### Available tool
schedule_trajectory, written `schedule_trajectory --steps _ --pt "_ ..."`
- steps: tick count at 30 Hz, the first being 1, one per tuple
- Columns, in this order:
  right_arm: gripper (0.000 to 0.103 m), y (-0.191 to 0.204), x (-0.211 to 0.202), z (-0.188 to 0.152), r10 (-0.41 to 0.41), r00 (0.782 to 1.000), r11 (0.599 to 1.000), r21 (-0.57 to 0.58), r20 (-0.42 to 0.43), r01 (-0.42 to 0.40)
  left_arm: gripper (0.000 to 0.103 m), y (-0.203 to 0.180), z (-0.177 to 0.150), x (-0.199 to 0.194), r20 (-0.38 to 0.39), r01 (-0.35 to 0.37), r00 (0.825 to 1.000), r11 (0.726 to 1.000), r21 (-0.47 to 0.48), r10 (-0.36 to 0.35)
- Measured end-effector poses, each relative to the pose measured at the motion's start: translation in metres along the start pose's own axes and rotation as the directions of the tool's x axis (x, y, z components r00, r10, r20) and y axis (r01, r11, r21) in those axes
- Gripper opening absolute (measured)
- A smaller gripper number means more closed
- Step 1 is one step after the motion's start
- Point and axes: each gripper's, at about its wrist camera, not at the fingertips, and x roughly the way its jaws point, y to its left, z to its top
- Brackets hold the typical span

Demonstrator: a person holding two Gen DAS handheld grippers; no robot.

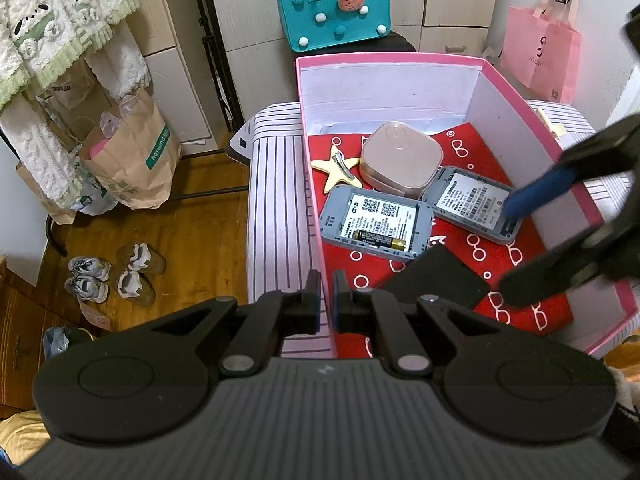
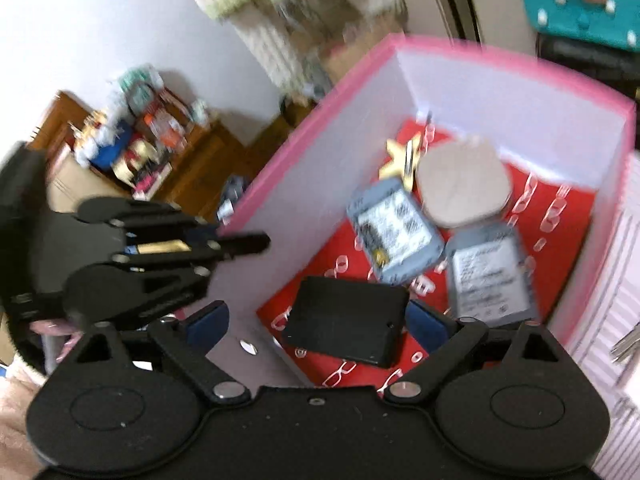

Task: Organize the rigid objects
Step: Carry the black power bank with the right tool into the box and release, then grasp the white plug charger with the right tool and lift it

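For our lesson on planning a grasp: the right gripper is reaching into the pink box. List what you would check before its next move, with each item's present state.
1. Box steadied: left gripper is shut on the pink box wall. Ok.
2. Right gripper jaws are wide open. Ok.
3. Black cover centred between the right gripper's pads: cannot tell, since depth is unclear.
4. Battery secure: it lies loose on the grey device and may roll. Not ok.
5. Sharp view: the right wrist picture is blurred. Not ok.
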Motion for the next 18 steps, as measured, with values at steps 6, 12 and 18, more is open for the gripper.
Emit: schedule_trajectory --steps 6,12,18 --pt "0.097 -0.016 -0.069 -0.020 -0.041 0.982 0.999 -0.015 0.186 0.045 0.005 0.001 0.000 0.000 0.006 0.002 1.000 1.000 0.004 -0.002" --pt "0.097 -0.046 -0.109 -0.063 -0.185 0.899 0.978 -0.018 0.396 0.208 0.005 -0.002 -0.001 0.000 0.016 -0.008 1.000 1.000 0.001 0.008" --pt "0.093 -0.097 -0.101 -0.092 -0.391 0.841 0.915 0.063 0.374 0.398 0.005 -0.005 -0.002 0.001 0.015 -0.022 1.000 1.000 -0.002 0.022"
